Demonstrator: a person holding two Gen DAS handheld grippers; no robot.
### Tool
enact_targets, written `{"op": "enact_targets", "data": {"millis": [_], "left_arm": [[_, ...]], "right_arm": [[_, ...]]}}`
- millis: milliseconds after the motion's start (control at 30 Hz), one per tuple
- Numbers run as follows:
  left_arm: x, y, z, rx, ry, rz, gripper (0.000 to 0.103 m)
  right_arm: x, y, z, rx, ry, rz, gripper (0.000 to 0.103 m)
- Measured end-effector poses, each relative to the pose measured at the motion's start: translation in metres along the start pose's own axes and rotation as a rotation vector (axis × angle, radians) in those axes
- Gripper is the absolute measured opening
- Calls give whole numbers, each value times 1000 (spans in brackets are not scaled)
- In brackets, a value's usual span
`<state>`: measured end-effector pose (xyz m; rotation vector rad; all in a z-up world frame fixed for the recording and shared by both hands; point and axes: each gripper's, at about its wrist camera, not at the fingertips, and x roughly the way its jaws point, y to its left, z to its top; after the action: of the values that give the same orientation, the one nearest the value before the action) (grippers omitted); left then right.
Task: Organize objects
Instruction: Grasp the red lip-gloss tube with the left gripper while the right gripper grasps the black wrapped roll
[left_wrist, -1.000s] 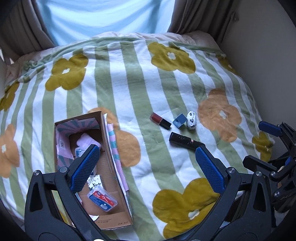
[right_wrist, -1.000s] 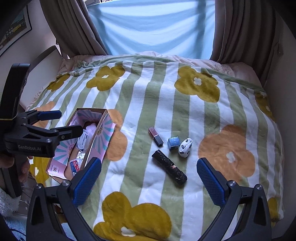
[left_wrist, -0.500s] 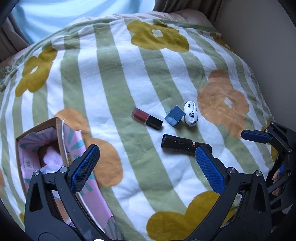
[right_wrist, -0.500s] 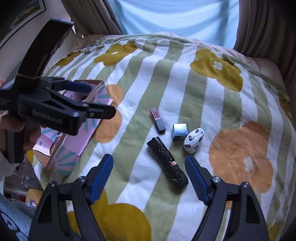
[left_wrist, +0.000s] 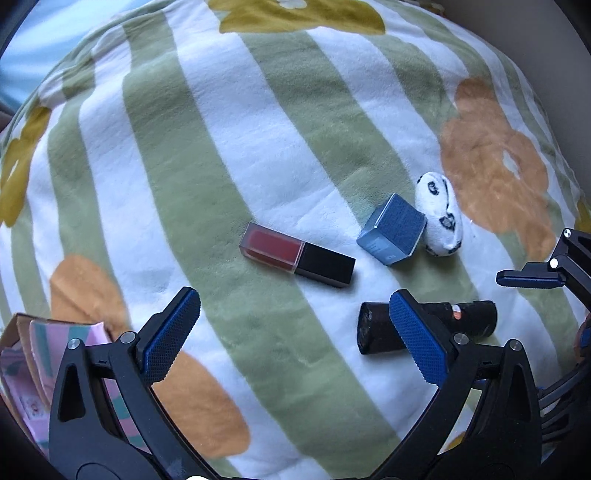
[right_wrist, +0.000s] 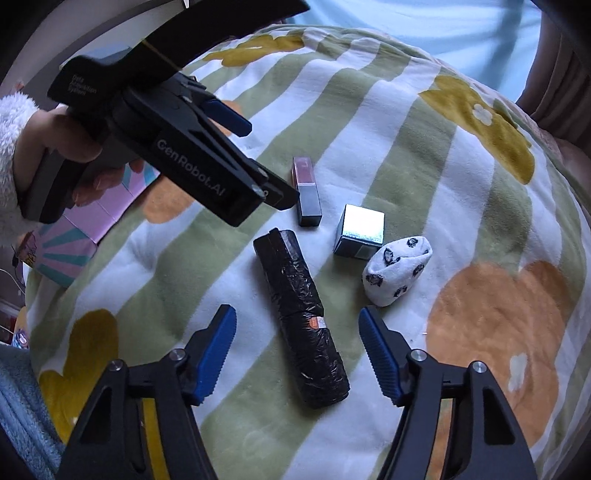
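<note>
Trouble could come if the wide-open right gripper (right_wrist: 297, 349), over the black roll (right_wrist: 301, 315) on the blanket (right_wrist: 406, 122), bumps the equally open left gripper (left_wrist: 291, 328) near the lipstick (left_wrist: 297, 254).

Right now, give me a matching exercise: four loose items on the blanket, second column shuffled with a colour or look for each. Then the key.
Items
1. lipstick tube
2. small box
3. rolled sock
4. long wrapped roll

Looks
A. white with dark spots
B. black crinkled wrap with a small orange label
C. shiny blue, cube-like
D. clear red half, black cap half

Pairs: 1-D, 2-C, 3-A, 4-B

All four lie on the striped flower blanket. The right gripper has its jaws open on either side of the long wrapped roll, not touching it.
</note>
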<state>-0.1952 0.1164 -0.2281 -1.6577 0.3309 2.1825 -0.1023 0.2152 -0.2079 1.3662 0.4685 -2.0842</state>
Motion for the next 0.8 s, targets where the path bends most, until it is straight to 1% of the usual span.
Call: {"op": "enact_targets", "data": {"millis": [200, 400, 500, 533, 567, 600, 800], "left_arm": [[34, -3, 8, 42, 50, 1, 100], [52, -2, 12, 57, 89, -8, 94], [55, -4, 13, 81, 90, -9, 93], [55, -4, 13, 87, 91, -9, 90], [56, -5, 14, 92, 94, -7, 86], [57, -5, 14, 99, 98, -1, 84], [56, -4, 13, 89, 96, -6, 83]], "right_arm": [[33, -11, -5, 9, 51, 57, 60], [49, -15, -10, 15, 85, 104, 47], [55, -20, -11, 22, 98, 115, 40], [56, -21, -11, 22, 100, 117, 37], [57, -23, -11, 22, 103, 121, 36], [58, -24, -11, 23, 104, 126, 36], [60, -22, -11, 5, 119, 118, 33]]}}
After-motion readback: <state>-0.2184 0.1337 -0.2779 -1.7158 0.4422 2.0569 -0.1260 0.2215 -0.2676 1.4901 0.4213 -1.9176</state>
